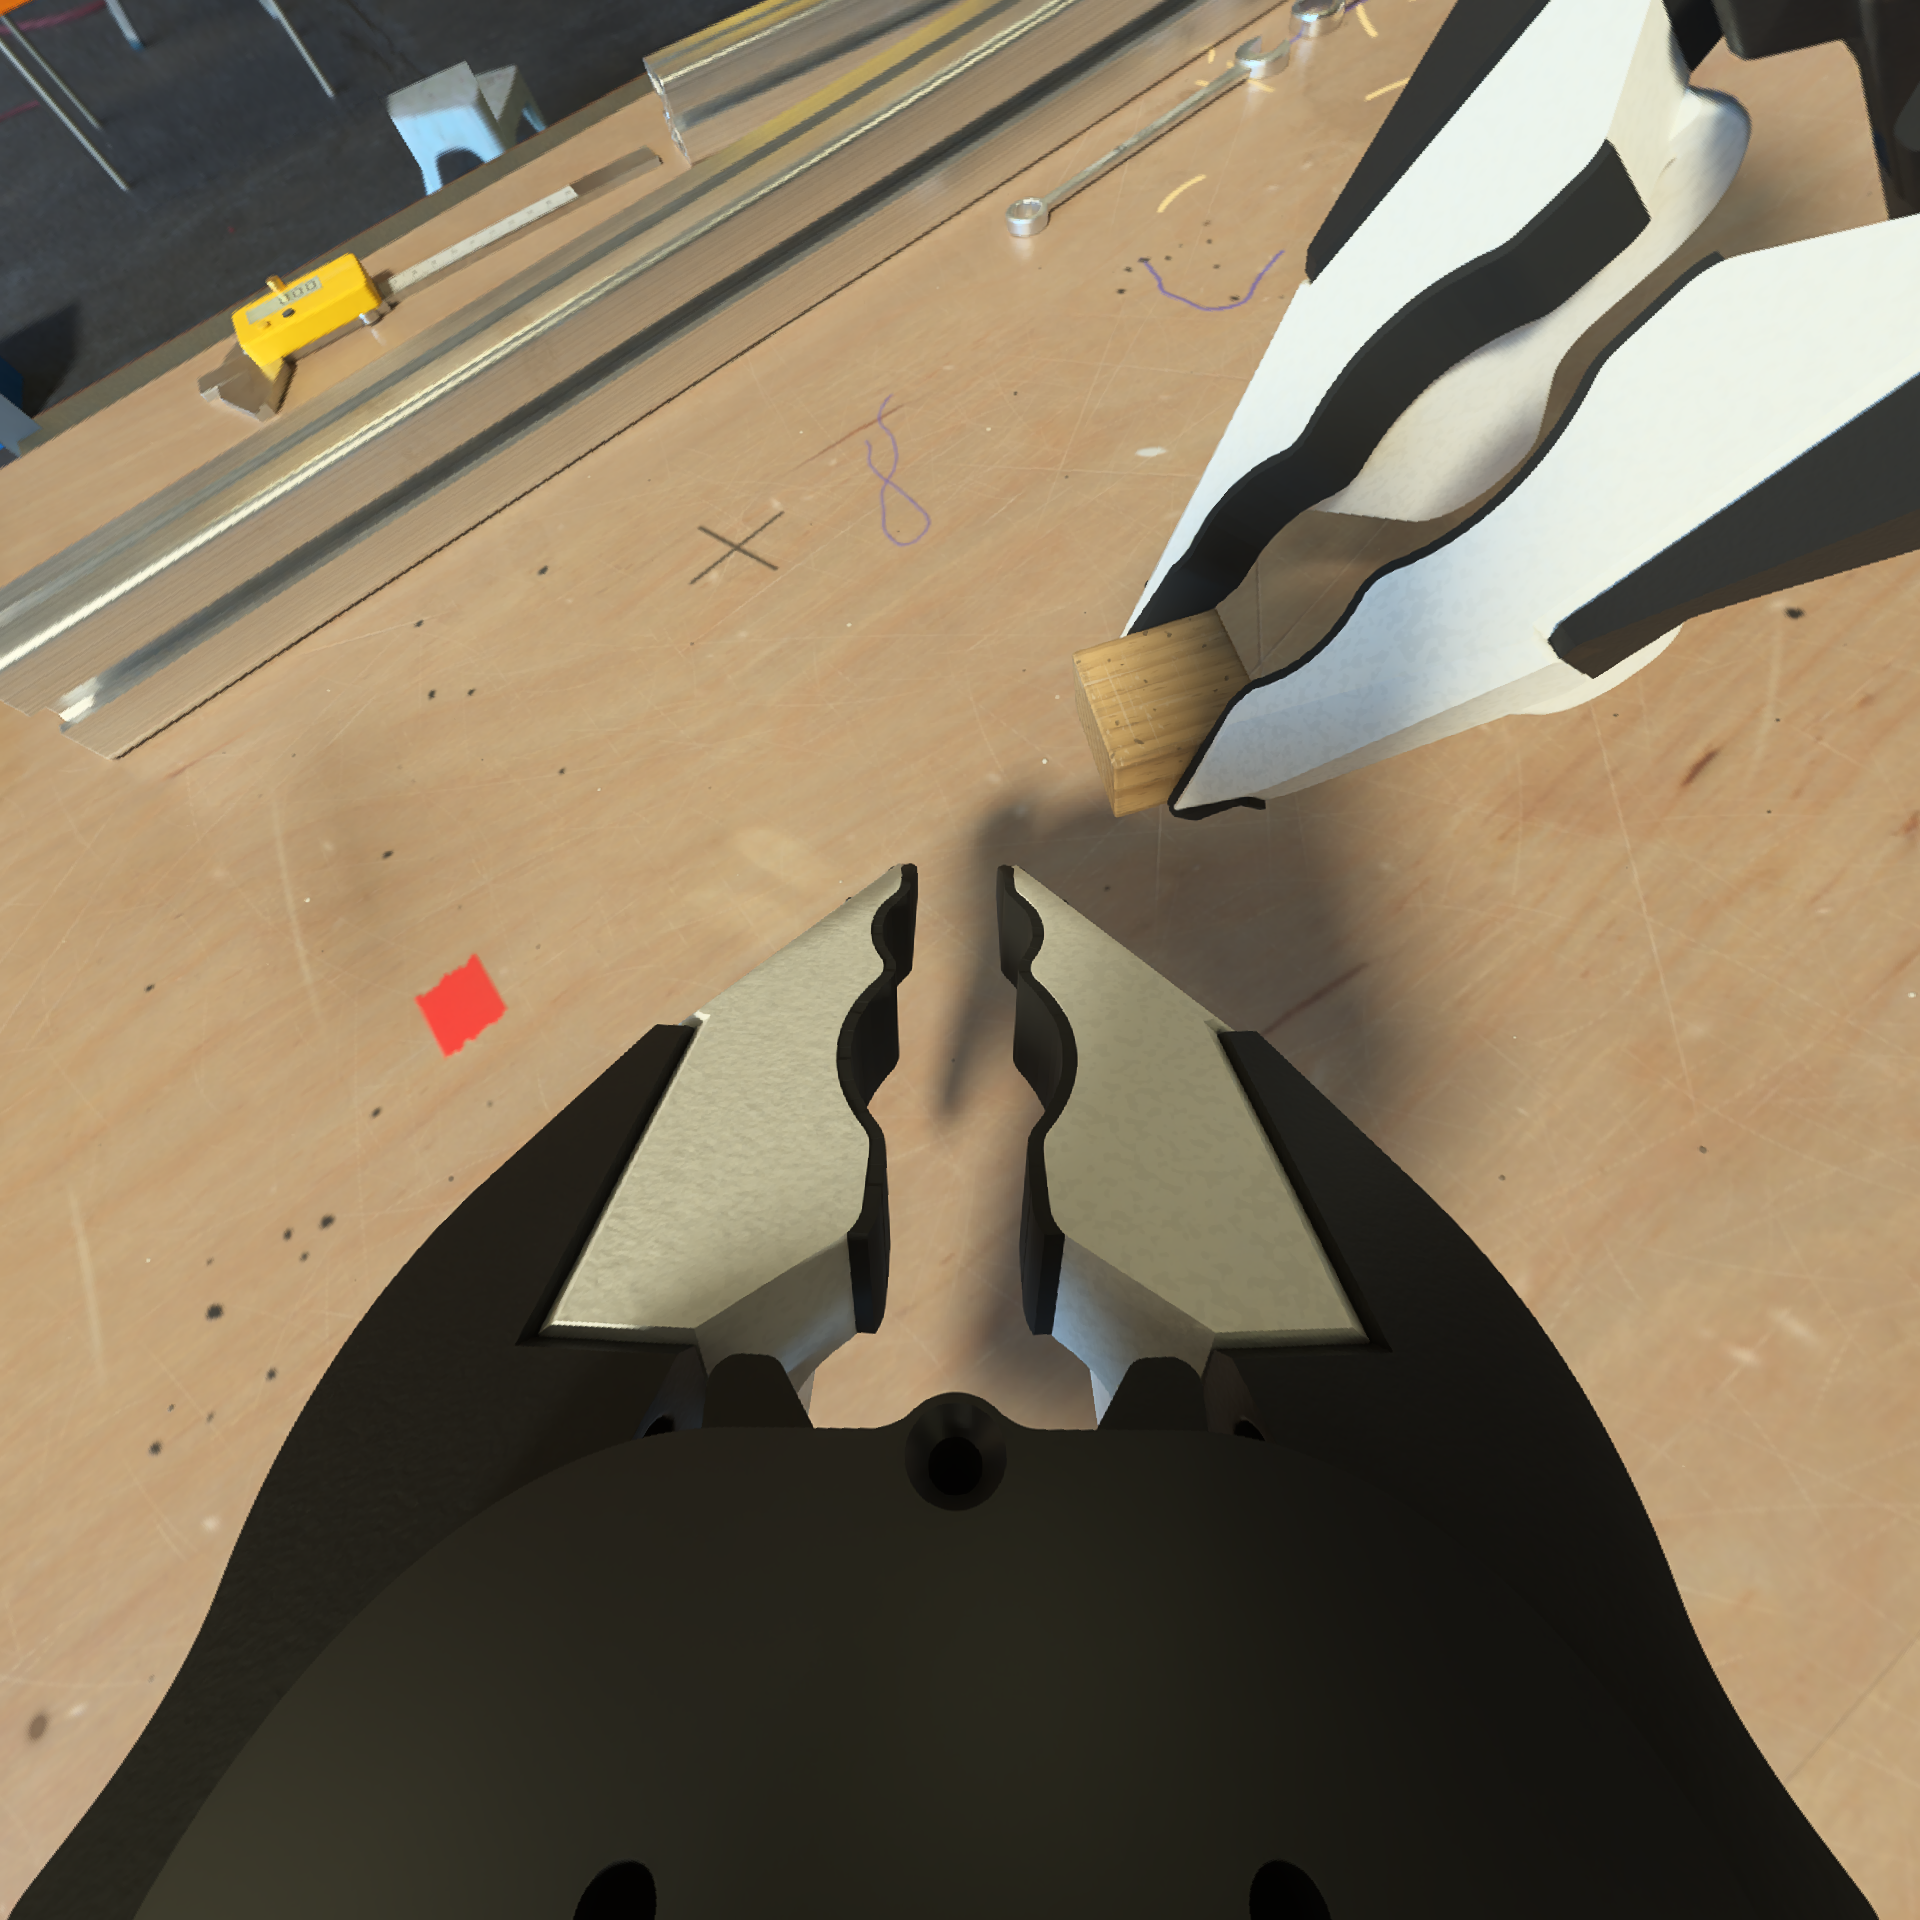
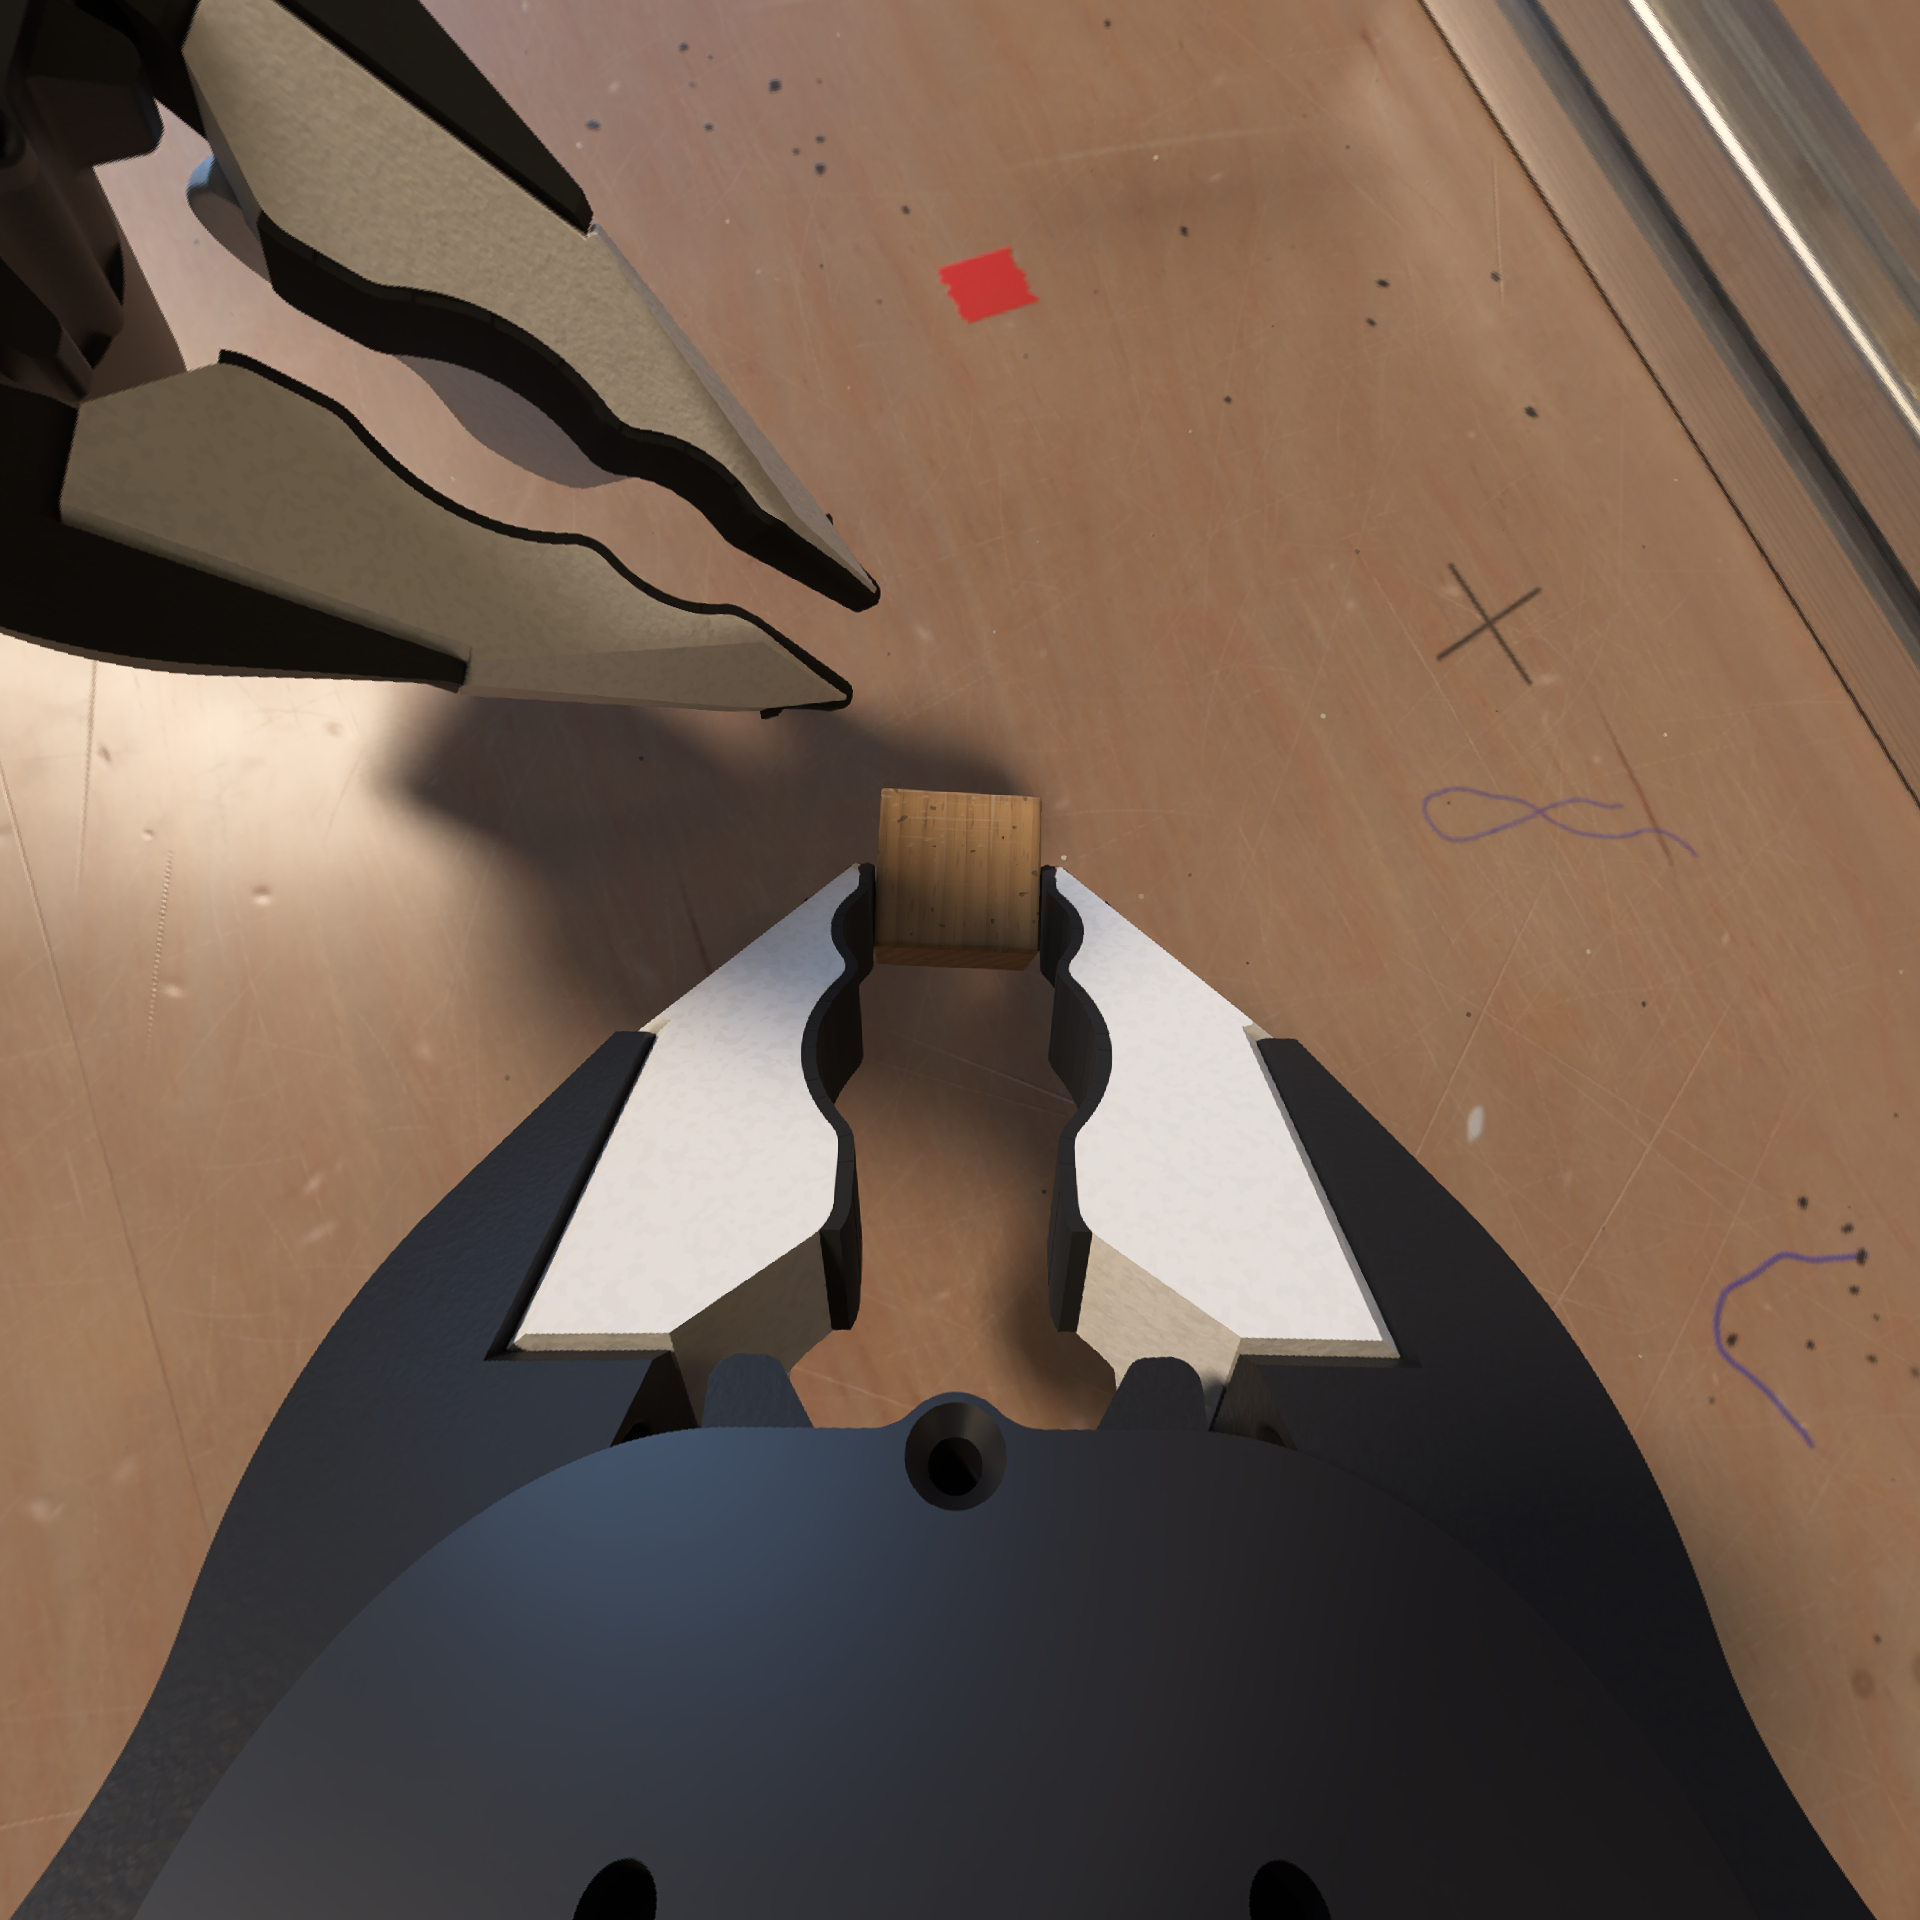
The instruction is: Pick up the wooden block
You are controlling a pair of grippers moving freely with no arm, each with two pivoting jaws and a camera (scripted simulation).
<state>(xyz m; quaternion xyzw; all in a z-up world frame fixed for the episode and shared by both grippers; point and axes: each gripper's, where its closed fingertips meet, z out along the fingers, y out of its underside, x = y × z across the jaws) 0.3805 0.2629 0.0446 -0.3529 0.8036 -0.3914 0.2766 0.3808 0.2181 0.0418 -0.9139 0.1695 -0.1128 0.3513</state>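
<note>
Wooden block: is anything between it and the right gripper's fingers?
Nothing visible. The wooden block sits directly between the right gripper fingertips, pads against its sides. The left gripper hangs off to one side, empty.

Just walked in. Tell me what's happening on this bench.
The right gripper has closed its fingertips on either side of a small wooden block, gripping it at the very tips. From these views I cannot tell whether the block has left the workbench. The left gripper hangs close by, fingers nearly together and holding nothing. A red tape patch, a pencilled cross and a metal rail lie around them, untouched.
</note>
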